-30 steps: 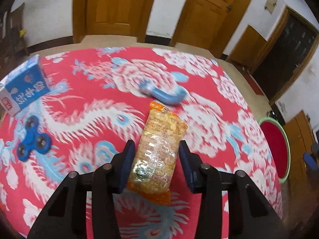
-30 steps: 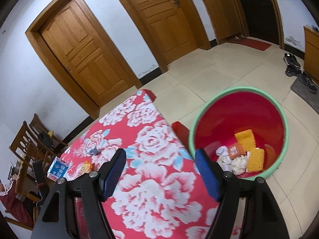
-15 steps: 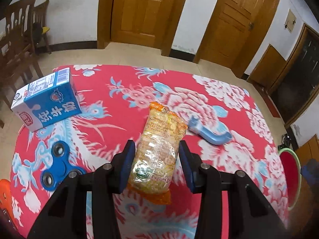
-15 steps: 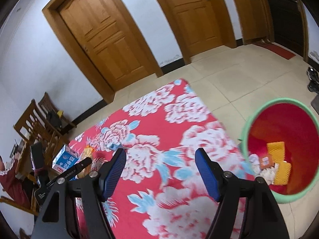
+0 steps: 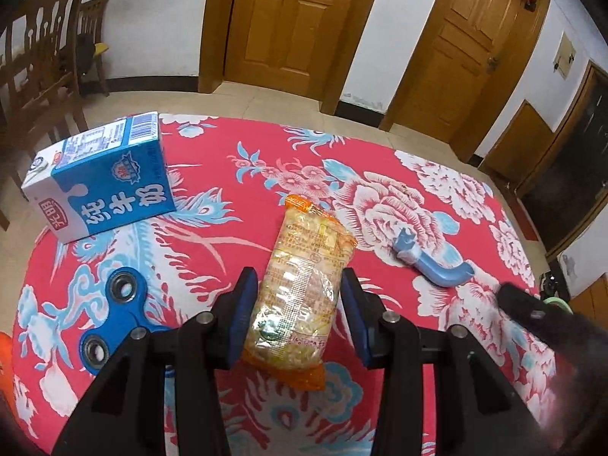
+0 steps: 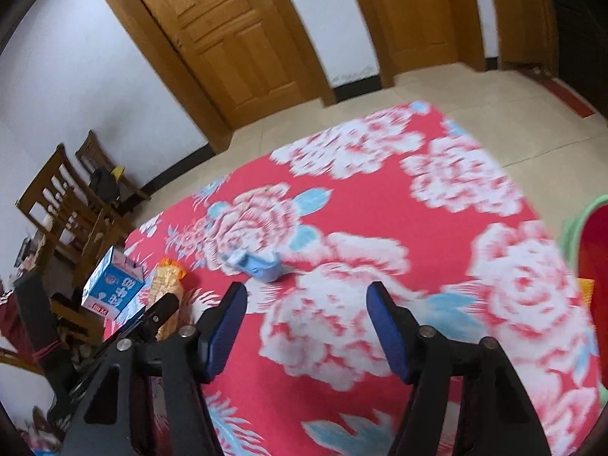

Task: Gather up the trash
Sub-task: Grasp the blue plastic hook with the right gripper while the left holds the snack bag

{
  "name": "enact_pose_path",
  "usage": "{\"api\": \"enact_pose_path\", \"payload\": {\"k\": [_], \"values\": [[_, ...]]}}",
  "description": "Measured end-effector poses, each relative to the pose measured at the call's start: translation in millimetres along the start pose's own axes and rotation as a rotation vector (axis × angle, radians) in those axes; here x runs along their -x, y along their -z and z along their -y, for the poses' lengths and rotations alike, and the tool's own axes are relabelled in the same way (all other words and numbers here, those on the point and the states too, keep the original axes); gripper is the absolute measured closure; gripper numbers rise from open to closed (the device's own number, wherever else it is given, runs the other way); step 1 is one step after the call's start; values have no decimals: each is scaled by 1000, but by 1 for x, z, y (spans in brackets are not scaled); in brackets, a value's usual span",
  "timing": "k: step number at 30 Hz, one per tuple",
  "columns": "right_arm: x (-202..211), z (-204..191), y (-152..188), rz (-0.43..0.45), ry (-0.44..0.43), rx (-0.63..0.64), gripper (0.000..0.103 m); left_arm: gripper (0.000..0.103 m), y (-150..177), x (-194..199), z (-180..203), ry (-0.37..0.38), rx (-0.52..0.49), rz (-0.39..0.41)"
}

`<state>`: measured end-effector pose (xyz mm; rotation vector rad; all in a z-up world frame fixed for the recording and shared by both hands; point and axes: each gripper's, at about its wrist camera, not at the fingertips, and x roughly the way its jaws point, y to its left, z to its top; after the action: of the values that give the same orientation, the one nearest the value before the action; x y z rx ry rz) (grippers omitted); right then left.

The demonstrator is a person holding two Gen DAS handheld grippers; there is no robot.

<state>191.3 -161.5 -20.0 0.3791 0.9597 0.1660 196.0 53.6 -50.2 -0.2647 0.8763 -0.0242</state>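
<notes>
A clear and orange noodle packet (image 5: 311, 235) hangs over the red flowered tablecloth (image 5: 228, 144), and my left gripper (image 5: 298, 275) is shut on its lower half. The same packet (image 6: 167, 281) and a left finger (image 6: 159, 311) show at the left of the right wrist view. My right gripper (image 6: 306, 290) is above the cloth, its jaws closing with nothing between them. A light blue hook-shaped plastic piece (image 6: 258, 264) lies just beyond its fingertips. One dark right finger (image 5: 532, 315) enters the left wrist view near that blue piece (image 5: 433, 262).
A blue and white milk carton (image 5: 102, 178) lies at the table's far left, with a blue fidget spinner (image 5: 114, 315) in front of it. The red bin with a green rim (image 6: 581, 228) stands on the floor past the table's right edge. Wooden chairs (image 6: 64, 197) stand at the left.
The right gripper swung left, away from the bin and over the table towards the blue piece, and its jaws narrowed. The left gripper shifted with the packet still held; the carton and spinner look nearer.
</notes>
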Motion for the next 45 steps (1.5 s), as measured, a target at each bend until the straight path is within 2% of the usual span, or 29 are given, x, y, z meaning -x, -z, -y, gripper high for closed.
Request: {"api": "enact_pose_path", "payload": {"k": [7, 20, 23, 26, 27, 28, 35, 45], "values": [[-31, -16, -7, -35, -4, -1, 54, 58, 0, 0, 0, 5, 4, 1], [-49, -26, -9, -10, 27, -11, 59, 58, 2, 0, 7, 14, -23, -1], [-50, -24, -8, 6, 30, -23, 65, 58, 1, 0, 7, 16, -22, 0], [-51, -21, -8, 11, 36, -33, 78, 58, 1, 0, 6, 16, -19, -1], [-51, -20, -8, 13, 40, -33, 85, 58, 1, 0, 6, 17, -19, -1], [-51, -20, -8, 15, 43, -33, 87, 58, 1, 0, 7, 17, -19, -1], [-28, -16, -4, 73, 38, -24, 87, 58, 2, 0, 8, 27, -25, -2], [26, 9, 9, 129, 28, -31, 87, 58, 5, 6, 22, 56, -59, 1]]}}
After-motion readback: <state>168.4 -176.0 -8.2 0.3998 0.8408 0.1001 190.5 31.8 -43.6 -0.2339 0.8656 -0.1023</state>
